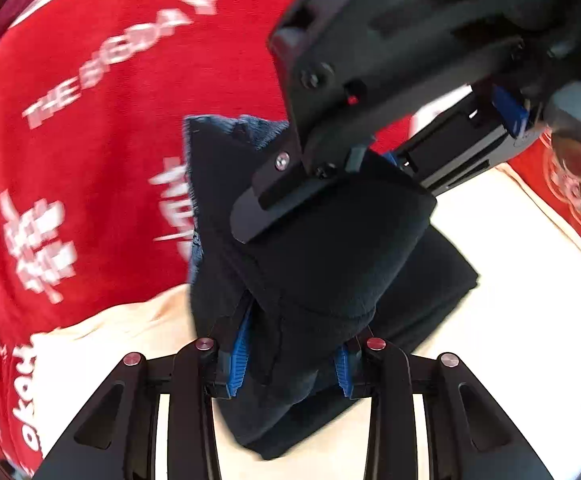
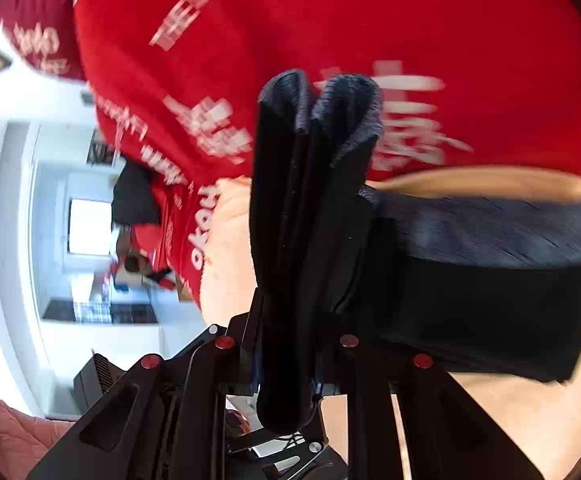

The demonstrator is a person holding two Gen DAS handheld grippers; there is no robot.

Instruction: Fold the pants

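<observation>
Left gripper [image 1: 290,364] clamped on the pants [image 1: 322,264]: blue pads [image 1: 240,360] pinch a thick folded wad of the dark fabric right at the fingertips. Right gripper [image 2: 286,364] likewise closed on the pants [image 2: 310,208], with a multi-layer fold standing up between its fingers. In the left wrist view the right gripper [image 1: 354,160] comes in from upper right, its black finger pressed against the top of the same bundle, so both tools crowd one small patch of cloth. The lower end of the bundle rests on a pale cream surface [image 1: 510,280]; can't tell whether it is a table or a bed. In the right wrist view a folded band of the pants [image 2: 486,276] runs off to the right over that surface. Bare surface shows right of and below the bundle. Close behind, the person's red printed shirt [image 1: 110,80] fills the far side, so little room in that direction. Far left in the right wrist view: white room, bright window [image 2: 88,226]; motion blur throughout.
</observation>
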